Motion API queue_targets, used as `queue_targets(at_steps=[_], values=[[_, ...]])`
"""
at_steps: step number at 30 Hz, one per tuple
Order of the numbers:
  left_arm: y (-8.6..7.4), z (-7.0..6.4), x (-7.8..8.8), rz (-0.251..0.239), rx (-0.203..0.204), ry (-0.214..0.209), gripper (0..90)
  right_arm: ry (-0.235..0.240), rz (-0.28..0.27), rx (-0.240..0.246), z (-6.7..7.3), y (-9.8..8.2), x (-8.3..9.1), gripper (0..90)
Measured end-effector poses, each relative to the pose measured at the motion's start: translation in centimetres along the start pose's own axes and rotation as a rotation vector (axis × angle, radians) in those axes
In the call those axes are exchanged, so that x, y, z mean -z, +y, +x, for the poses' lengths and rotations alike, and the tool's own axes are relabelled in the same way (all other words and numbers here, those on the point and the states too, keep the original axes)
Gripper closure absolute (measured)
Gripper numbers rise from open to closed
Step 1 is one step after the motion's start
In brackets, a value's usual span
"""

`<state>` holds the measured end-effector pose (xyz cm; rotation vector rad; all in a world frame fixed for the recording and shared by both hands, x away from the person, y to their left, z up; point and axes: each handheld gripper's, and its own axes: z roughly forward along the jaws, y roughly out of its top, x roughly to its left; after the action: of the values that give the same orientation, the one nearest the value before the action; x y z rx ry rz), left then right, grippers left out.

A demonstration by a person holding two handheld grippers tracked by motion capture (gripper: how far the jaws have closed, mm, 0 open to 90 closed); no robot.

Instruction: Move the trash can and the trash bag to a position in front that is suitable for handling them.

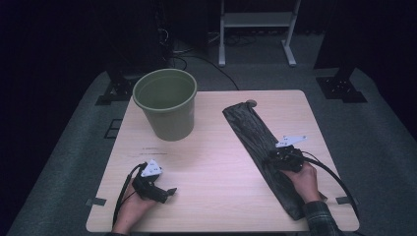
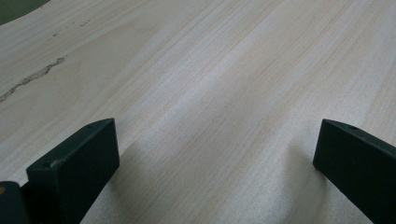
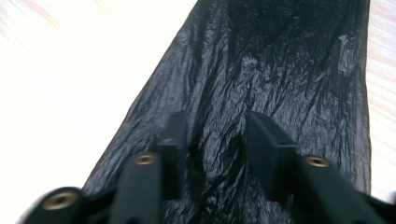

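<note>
A long black plastic bag (image 1: pixel 251 132) lies flat on the right half of the wooden table (image 1: pixel 211 162), running from the far middle to the near right corner. My right gripper (image 1: pixel 273 156) rests on the bag's near part. In the right gripper view its jaws stand partly closed, tips down on the crinkled bag (image 3: pixel 280 70), with a raised wrinkle in the gap (image 3: pixel 215 135) and the pads apart from each other. My left gripper (image 1: pixel 167 195) lies on the bare table at the near left, open wide (image 2: pixel 215 154) with nothing between its fingers.
A green bucket (image 1: pixel 167 105) stands upright at the far left of the table; its edge shows in a corner (image 2: pixel 14 9) of the left gripper view. A small round object (image 1: pixel 251 103) sits at the bag's far end. A white frame (image 1: pixel 258 19) and black stands are on the floor behind.
</note>
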<state>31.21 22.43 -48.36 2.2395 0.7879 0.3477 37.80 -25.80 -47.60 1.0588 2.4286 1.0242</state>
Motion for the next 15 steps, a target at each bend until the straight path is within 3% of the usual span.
queue_targets(at_steps=[1,2,6,15], values=[[0.0,0.0,0.0,0.000,0.000,0.000,0.0,0.000,0.000,0.000,0.0,0.0,0.0,66.1],[0.0,0.0,0.0,0.000,0.000,0.000,0.0,0.006,0.006,-0.001,0.0,-0.1,0.2,76.0],[0.0,0.0,0.0,0.000,0.000,0.001,0.0,0.021,0.008,0.002,-0.1,-0.5,0.6,88.6],[0.0,0.0,0.0,0.000,0.001,0.002,0.0,0.040,0.021,-0.013,0.1,-2.3,2.6,89.6]])
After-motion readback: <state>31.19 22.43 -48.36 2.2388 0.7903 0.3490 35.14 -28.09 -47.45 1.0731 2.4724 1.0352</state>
